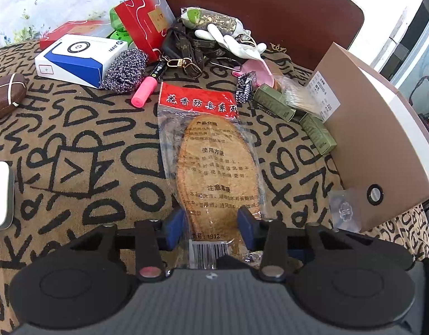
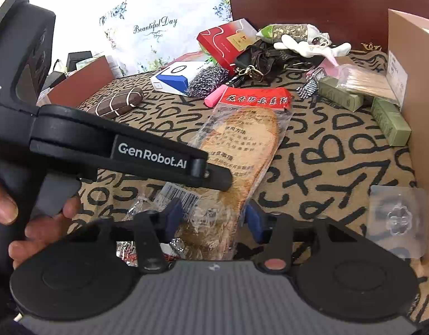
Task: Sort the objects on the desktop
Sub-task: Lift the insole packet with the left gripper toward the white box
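both grippers close in on the insole packet

the bagged insole (image 1: 214,164) lies flat mid-tabletop (image 1: 74,150) on the lettered cloth. the left gripper (image 1: 211,223) straddles its near end, jaws partly open, pads beside the plastic; firm pinch unclear. the right gripper (image 2: 213,219) brackets the same end likewise. two holds probably keep the floppy packet from sagging when lifted.

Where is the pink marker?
In the left wrist view the pink marker lies on the patterned cloth, upper middle, between the steel scrubber and the insole pack's red label.
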